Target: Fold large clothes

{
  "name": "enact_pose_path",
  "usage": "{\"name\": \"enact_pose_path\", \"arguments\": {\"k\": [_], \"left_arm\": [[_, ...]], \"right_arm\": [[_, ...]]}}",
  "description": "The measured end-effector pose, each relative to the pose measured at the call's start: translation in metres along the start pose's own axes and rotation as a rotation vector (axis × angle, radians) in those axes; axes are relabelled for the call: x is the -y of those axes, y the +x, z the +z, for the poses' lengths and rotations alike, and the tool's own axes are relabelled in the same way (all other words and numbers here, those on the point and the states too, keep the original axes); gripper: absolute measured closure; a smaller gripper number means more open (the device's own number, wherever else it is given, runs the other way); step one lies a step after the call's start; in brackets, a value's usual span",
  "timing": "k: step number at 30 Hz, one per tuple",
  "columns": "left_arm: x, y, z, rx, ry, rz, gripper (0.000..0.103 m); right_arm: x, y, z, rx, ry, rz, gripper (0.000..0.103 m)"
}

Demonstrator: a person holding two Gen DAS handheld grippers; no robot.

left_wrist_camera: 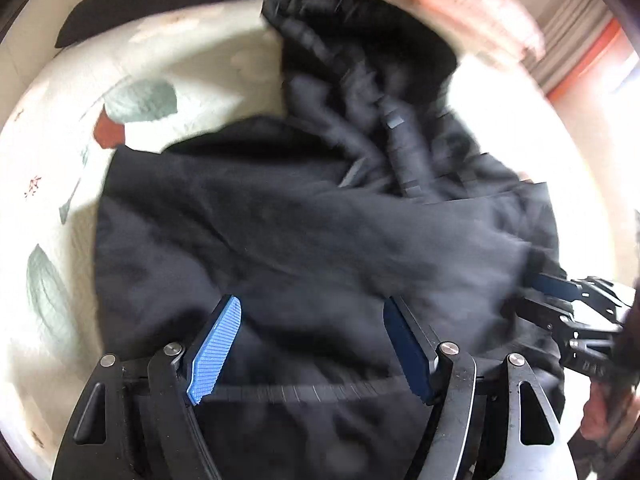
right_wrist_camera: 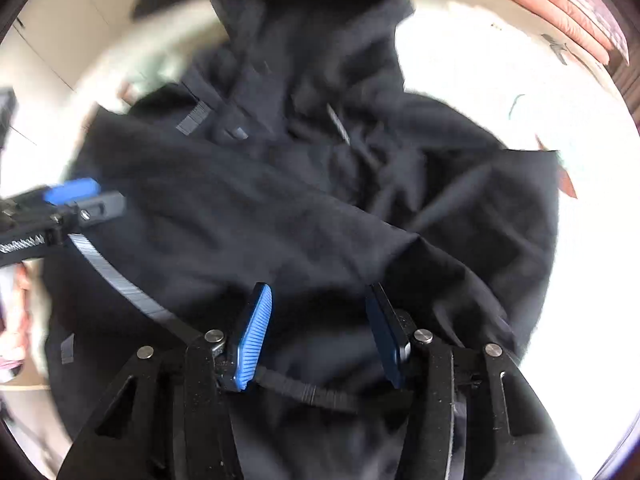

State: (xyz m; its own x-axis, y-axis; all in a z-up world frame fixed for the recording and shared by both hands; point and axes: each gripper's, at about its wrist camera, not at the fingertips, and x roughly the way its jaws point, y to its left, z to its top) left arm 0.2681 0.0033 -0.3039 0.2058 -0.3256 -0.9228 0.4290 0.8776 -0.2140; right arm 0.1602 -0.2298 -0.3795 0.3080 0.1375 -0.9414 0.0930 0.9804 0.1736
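Observation:
A large black garment (left_wrist_camera: pixel 280 220) lies crumpled on the bed, with a grey tag and folds near its far end. My left gripper (left_wrist_camera: pixel 311 302) points down over its near part with the jaws wide apart; a ribbed hem (left_wrist_camera: pixel 300 392) runs across between the finger bases, and the pads do not press on it. My right gripper (right_wrist_camera: pixel 319 286) hovers over the same garment (right_wrist_camera: pixel 300 200), jaws apart, with a dark corded edge (right_wrist_camera: pixel 312 394) lying between the finger bases. Each gripper shows in the other's view: the right gripper (left_wrist_camera: pixel 532 296) at the garment's right edge, the left gripper (right_wrist_camera: pixel 104 198) at its left edge.
The bed sheet (left_wrist_camera: pixel 168 80) is pale with green and red leaf prints. A folded pink quilt (left_wrist_camera: pixel 460 4) lies at the far right, with a curtain (left_wrist_camera: pixel 572 36) beyond it. Another dark item (left_wrist_camera: pixel 160 0) lies at the far left. A hand (left_wrist_camera: pixel 600 420) holds the right gripper.

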Motion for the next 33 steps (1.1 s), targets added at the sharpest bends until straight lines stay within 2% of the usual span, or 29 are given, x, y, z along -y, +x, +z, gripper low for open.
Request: {"name": "enact_pose_path", "arguments": {"k": [3, 5, 6, 7, 10, 13, 15, 17, 18, 19, 21, 23, 26, 29, 30, 31, 32, 33], "left_arm": [[-0.016, -0.02, -0.016, -0.004, -0.03, -0.034, 0.027], [-0.033, -0.001, -0.027, -0.079, -0.05, 0.005, 0.027], [-0.041, 0.012, -0.032, -0.107, -0.055, 0.003, 0.029], [-0.045, 0.023, -0.034, -0.107, -0.058, -0.016, 0.029], [-0.036, 0.019, -0.03, -0.119, 0.041, -0.009, 0.028], [-0.032, -0.009, -0.013, -0.106, 0.097, -0.034, 0.028], [-0.032, -0.03, 0.025, -0.027, 0.109, -0.049, 0.028], [-0.029, -0.036, 0.069, 0.061, 0.12, -0.053, 0.028], [-0.03, -0.035, 0.087, 0.094, 0.12, -0.055, 0.028], [-0.029, -0.028, 0.116, 0.133, 0.114, -0.045, 0.028], [-0.029, -0.006, 0.157, 0.189, 0.092, -0.02, 0.028], [-0.036, 0.026, 0.202, 0.178, 0.027, 0.004, 0.028], [-0.044, 0.07, 0.245, 0.153, -0.025, -0.004, 0.028], [-0.058, 0.109, 0.267, 0.085, -0.078, -0.041, 0.028], [-0.059, 0.121, 0.272, 0.06, -0.092, -0.06, 0.032], [-0.061, 0.133, 0.273, 0.044, -0.1, -0.071, 0.043], [-0.064, 0.139, 0.271, 0.025, -0.106, -0.086, 0.077], [-0.066, 0.145, 0.271, 0.006, -0.115, -0.129, 0.092]], "right_arm": [[0.0, -0.017, -0.025, -0.012, -0.022, -0.023, 0.05], [0.009, 0.008, -0.04, -0.108, -0.032, -0.086, 0.052], [0.016, 0.022, -0.041, -0.147, -0.021, -0.077, 0.059], [0.023, 0.035, -0.04, -0.163, 0.012, -0.049, 0.059], [0.024, 0.034, -0.019, -0.207, 0.026, -0.044, 0.058], [0.025, 0.001, 0.013, -0.177, 0.019, -0.003, 0.058], [0.034, -0.03, 0.046, -0.092, 0.02, 0.025, 0.056], [0.043, -0.046, 0.091, 0.019, 0.03, 0.014, 0.049], [0.049, -0.045, 0.116, 0.069, 0.039, 0.005, 0.041], [0.056, -0.04, 0.14, 0.11, 0.051, -0.021, 0.038], [0.069, -0.018, 0.189, 0.164, 0.097, -0.085, 0.038], [0.086, 0.001, 0.22, 0.185, 0.195, -0.077, 0.038], [0.116, 0.038, 0.261, 0.164, 0.362, 0.021, 0.038], [0.125, 0.07, 0.285, 0.136, 0.392, 0.022, 0.038], [0.126, 0.08, 0.29, 0.123, 0.388, 0.014, 0.038], [0.124, 0.094, 0.289, 0.111, 0.383, 0.007, 0.038], [0.124, 0.104, 0.289, 0.095, 0.371, -0.011, 0.038], [0.124, 0.111, 0.292, 0.086, 0.358, -0.044, 0.051]]}}
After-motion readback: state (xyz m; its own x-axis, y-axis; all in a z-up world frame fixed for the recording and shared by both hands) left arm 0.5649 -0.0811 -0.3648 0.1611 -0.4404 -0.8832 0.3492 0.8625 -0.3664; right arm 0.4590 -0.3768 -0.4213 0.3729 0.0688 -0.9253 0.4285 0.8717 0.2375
